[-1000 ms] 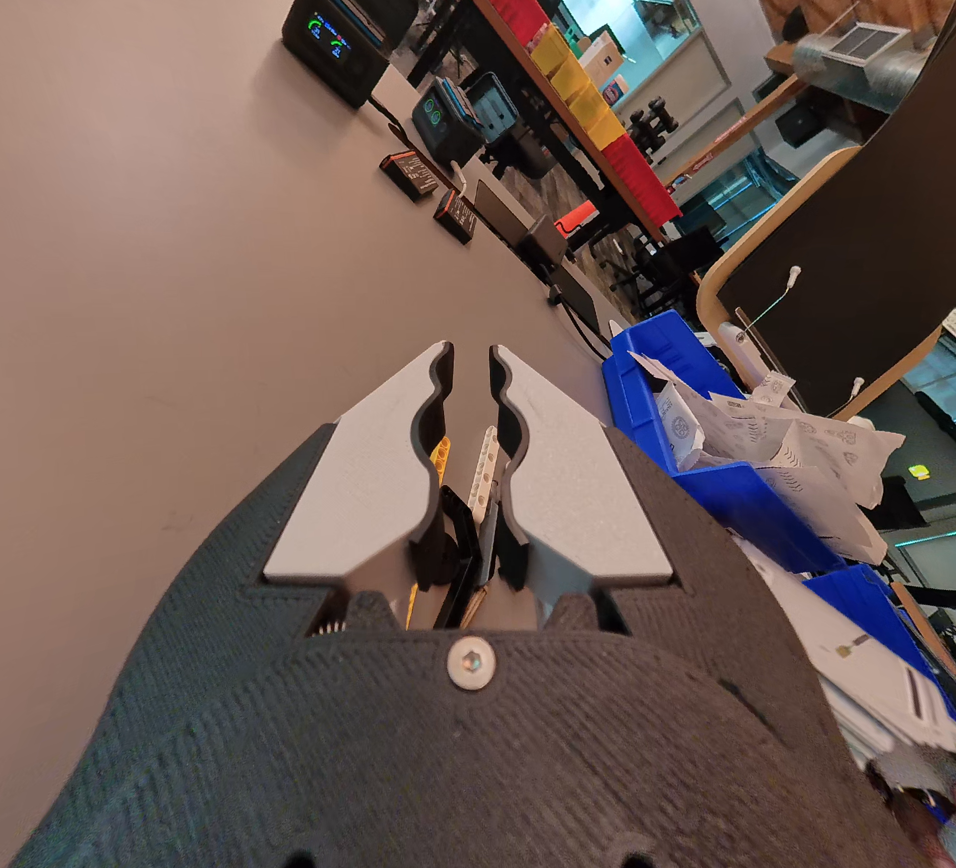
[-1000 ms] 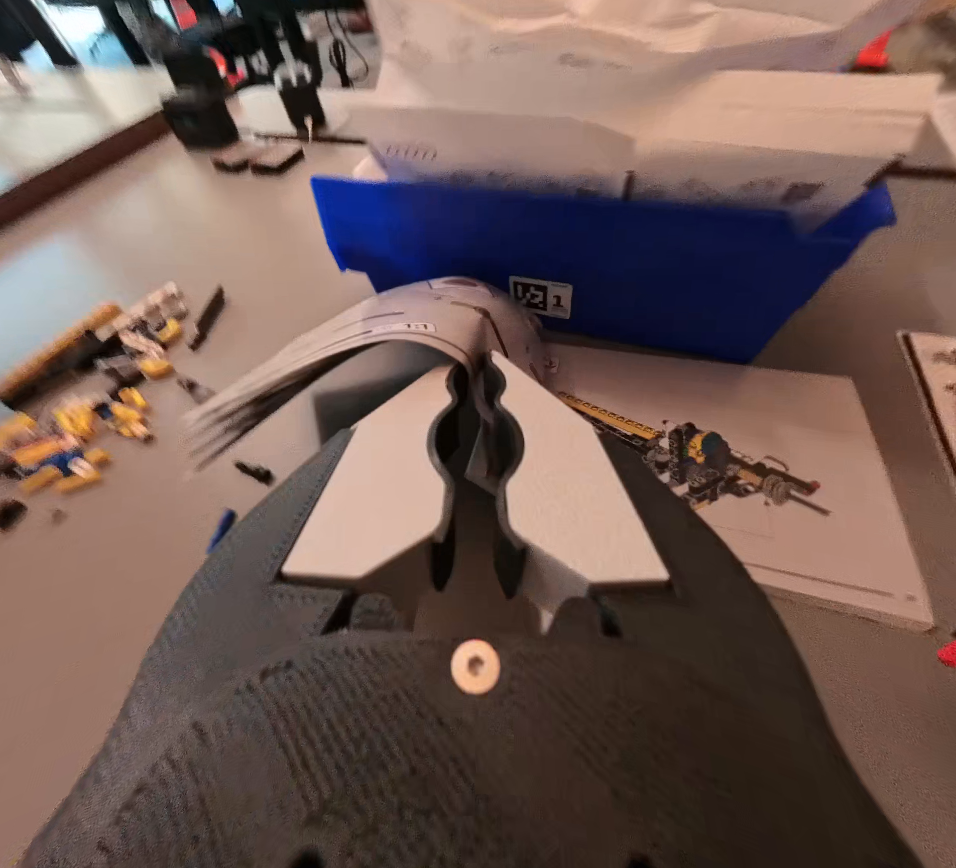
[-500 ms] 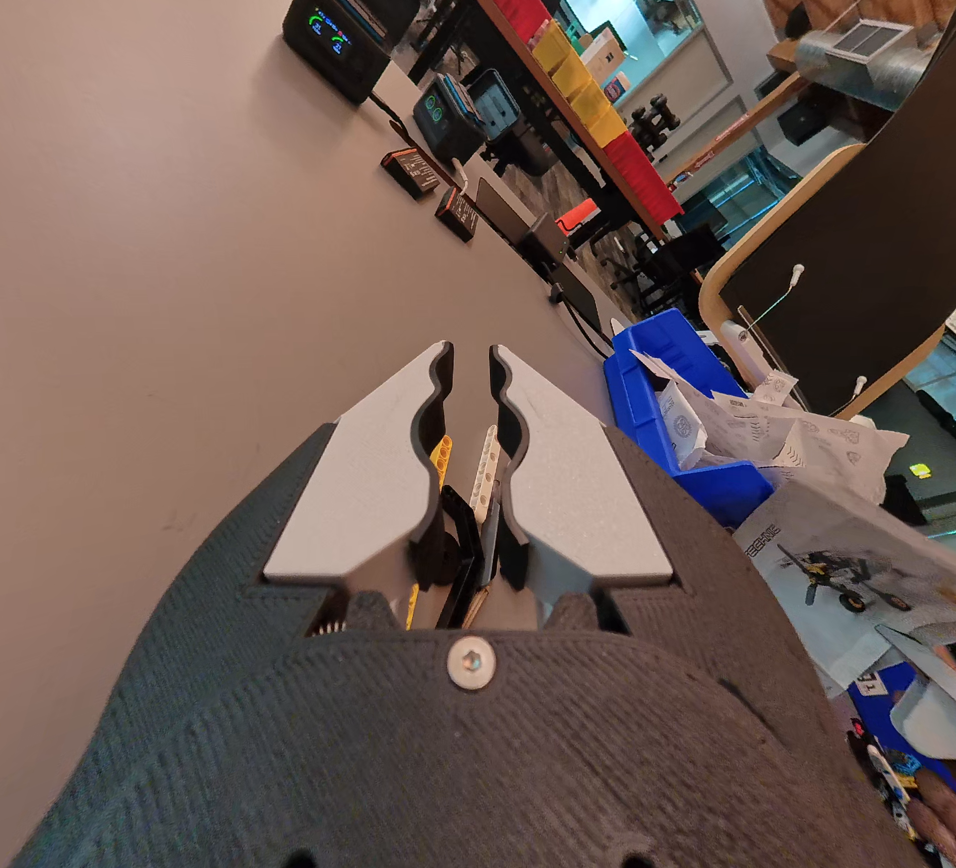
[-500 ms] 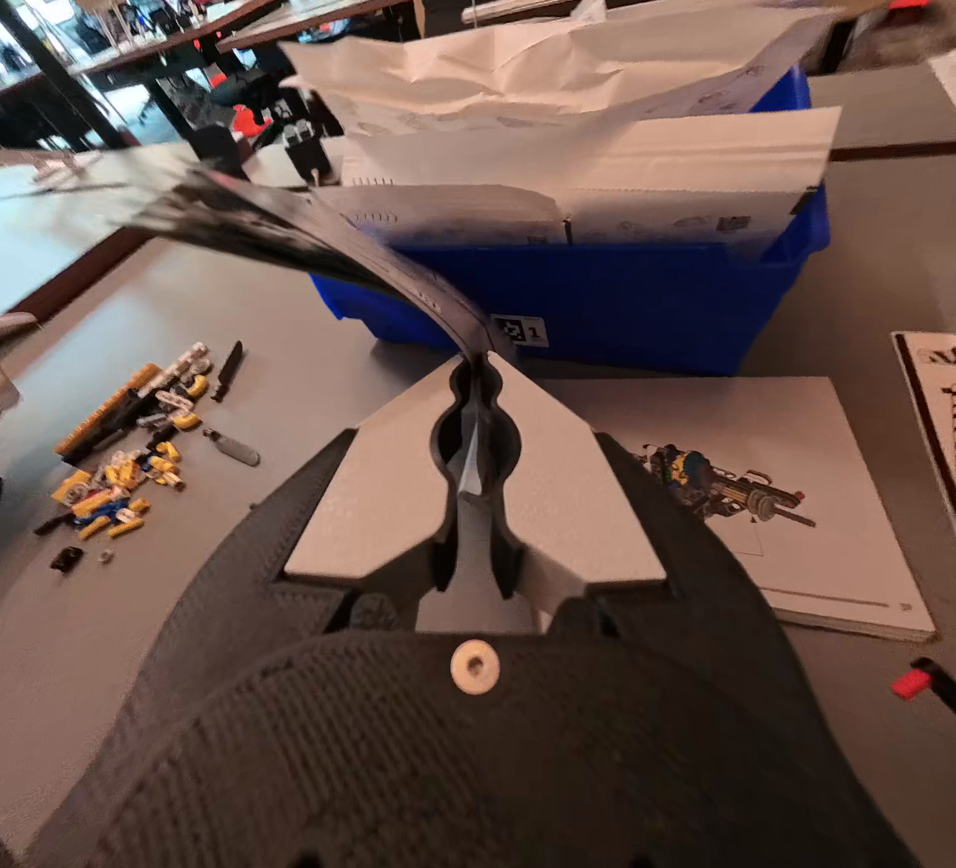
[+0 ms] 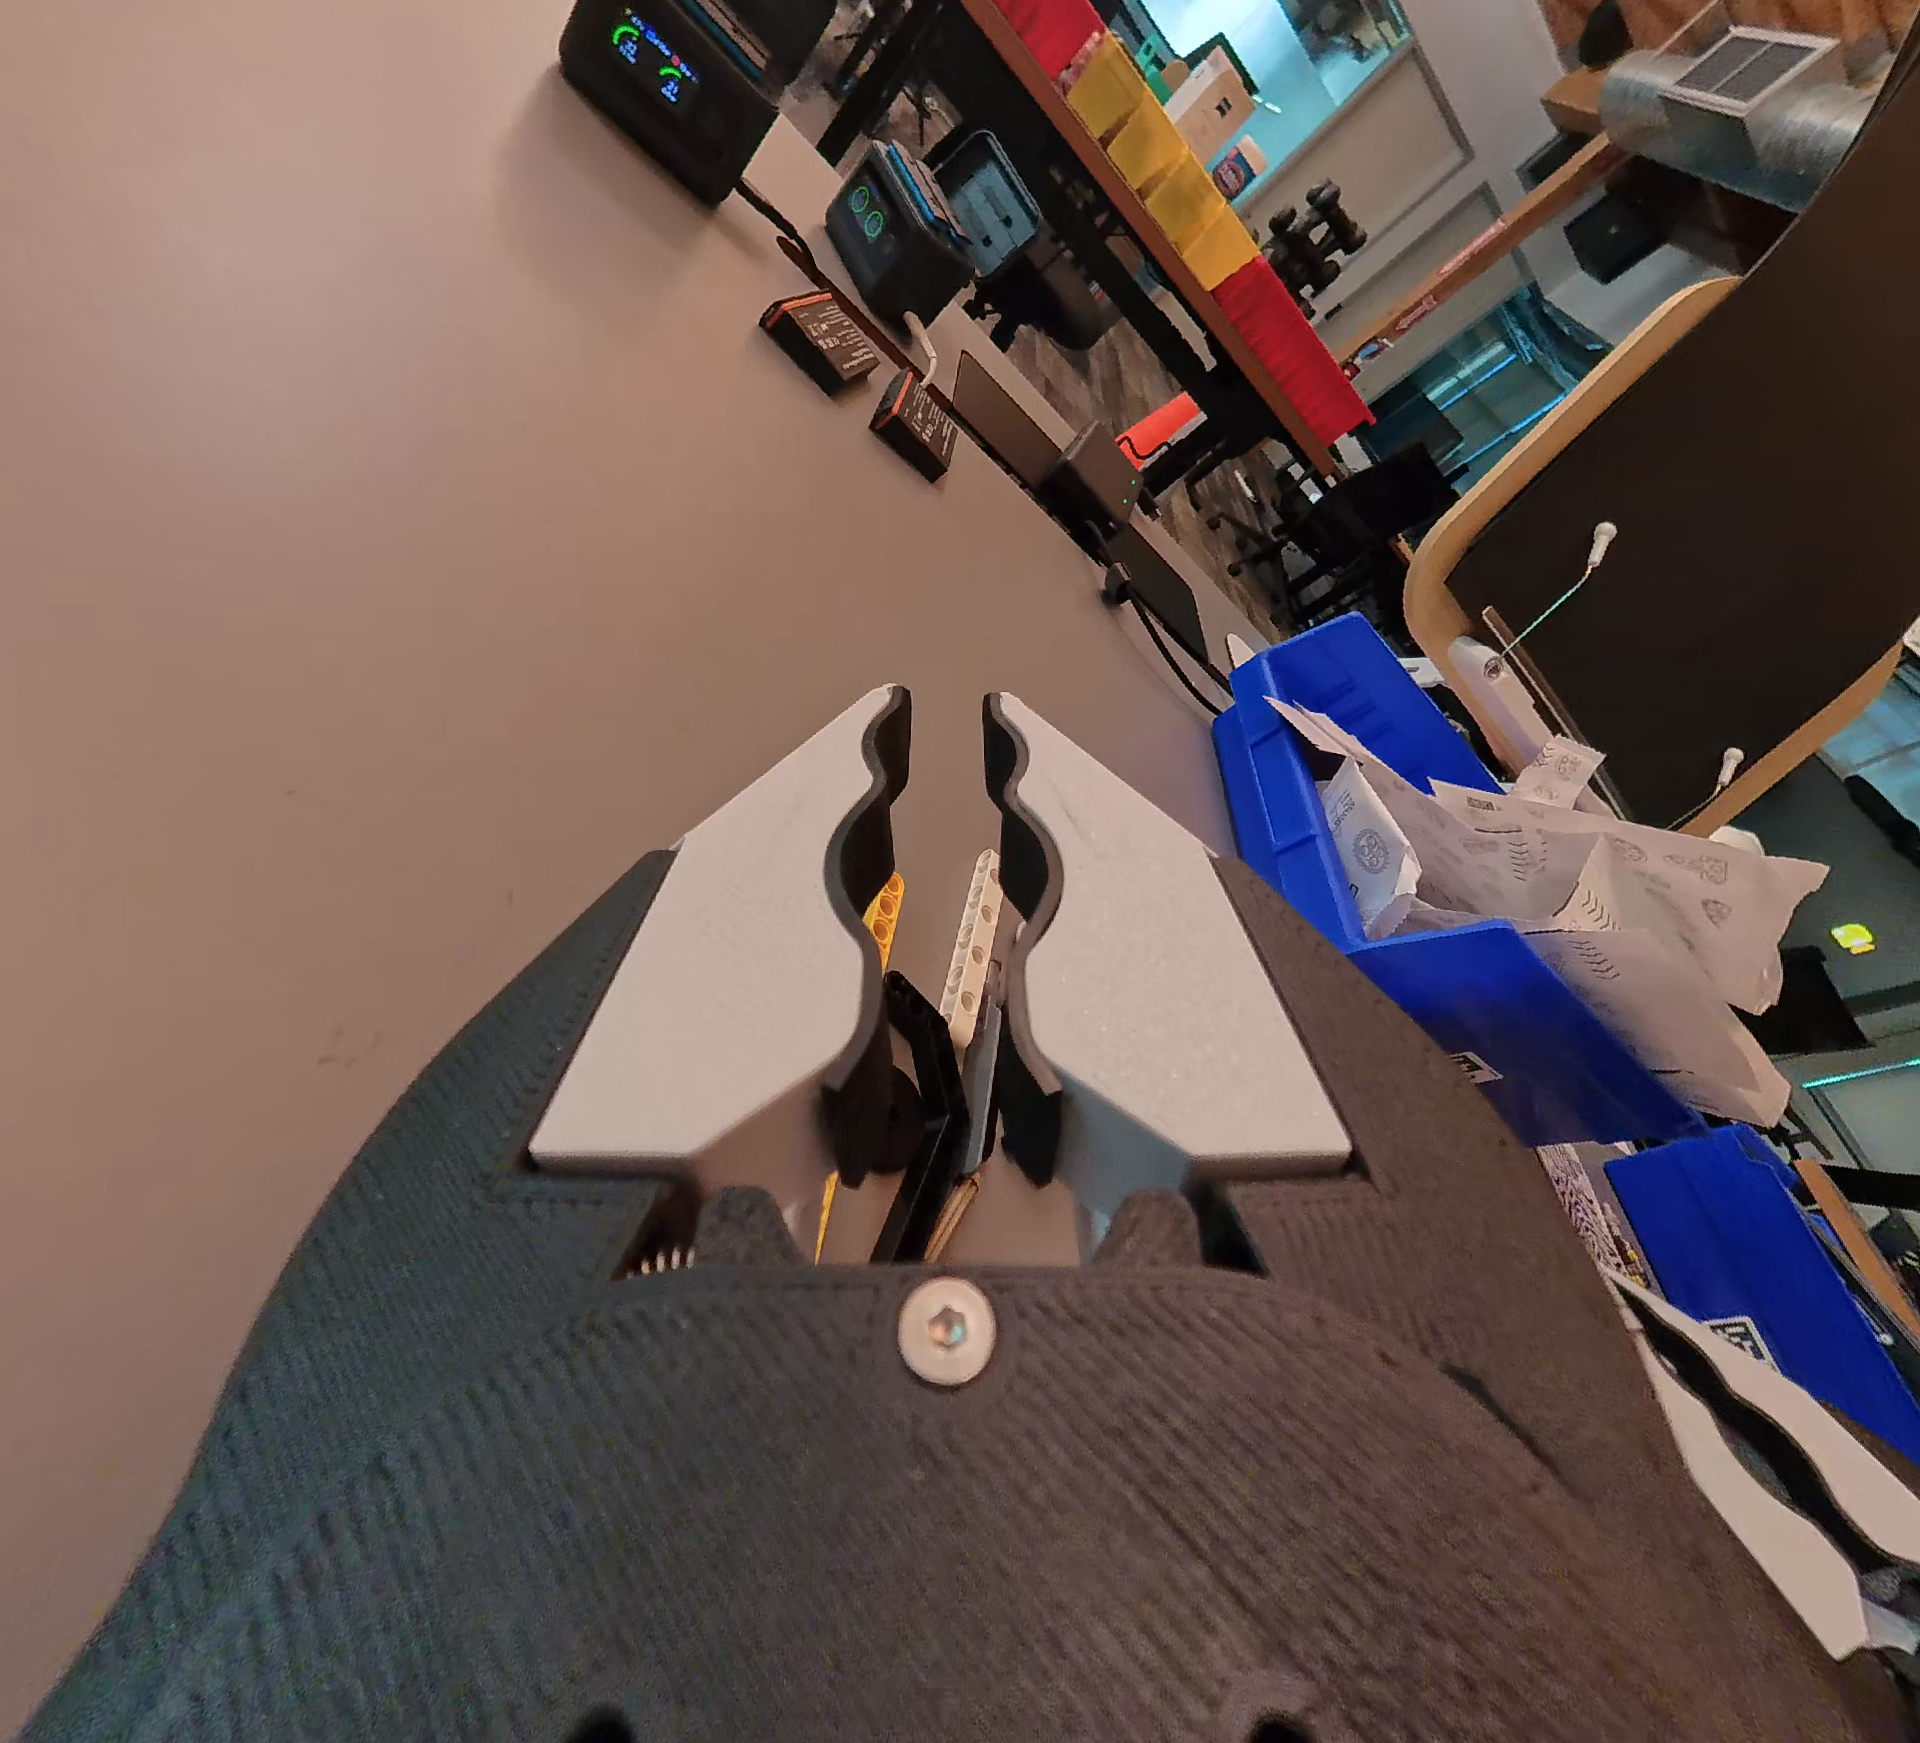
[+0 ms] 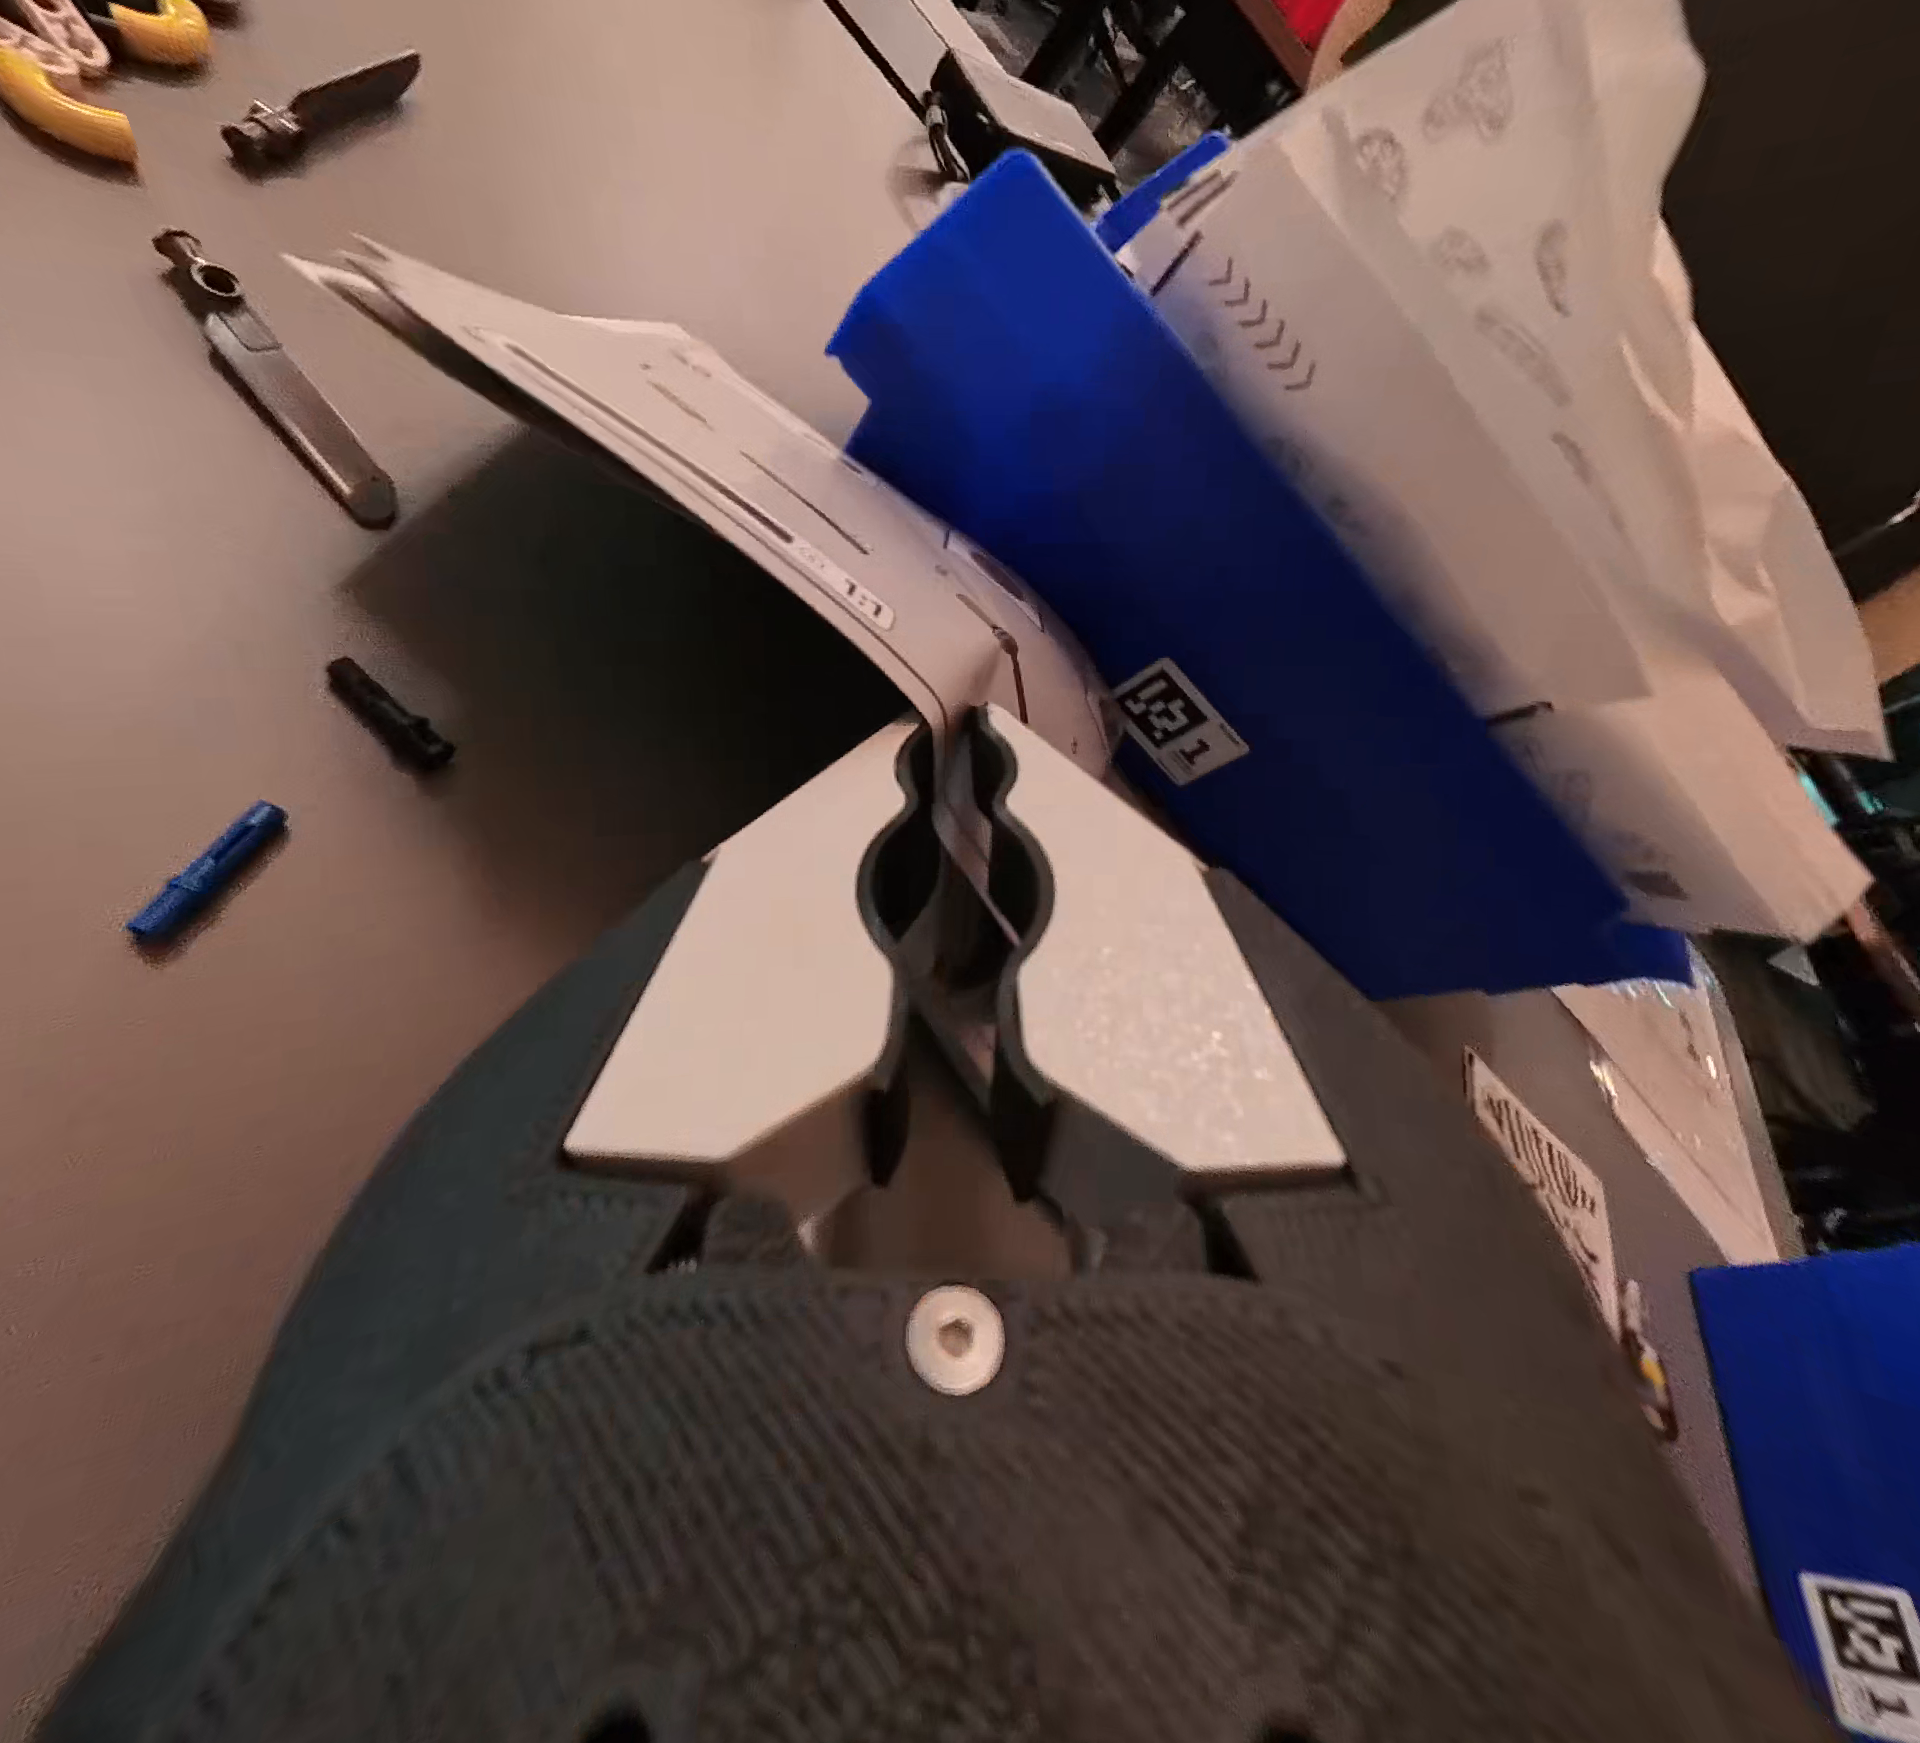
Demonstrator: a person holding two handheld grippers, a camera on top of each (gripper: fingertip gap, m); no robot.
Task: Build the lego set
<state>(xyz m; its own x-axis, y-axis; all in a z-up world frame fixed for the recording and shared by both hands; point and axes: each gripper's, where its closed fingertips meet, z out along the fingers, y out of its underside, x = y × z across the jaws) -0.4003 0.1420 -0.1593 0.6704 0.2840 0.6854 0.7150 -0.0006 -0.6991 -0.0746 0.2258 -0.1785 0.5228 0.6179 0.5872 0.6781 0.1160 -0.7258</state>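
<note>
1. Between our left gripper's (image 5: 947, 717) narrowly parted fingers: a lego assembly (image 5: 940, 1028) of yellow, white and black beams, clamped deep inside.
2. Our right gripper (image 6: 954, 725): closed, pinching the instruction booklet (image 6: 727, 467) above the table (image 6: 582, 135), beside the blue bin (image 6: 1195, 571).

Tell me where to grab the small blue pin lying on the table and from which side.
Grip the blue pin across its middle, coming straight down from above. It lies flat on the table, long and thin, with clear space on both long sides, so the fingers should probably close across its width. The right gripper is shut on the booklet, which it would have to drop first.
</note>
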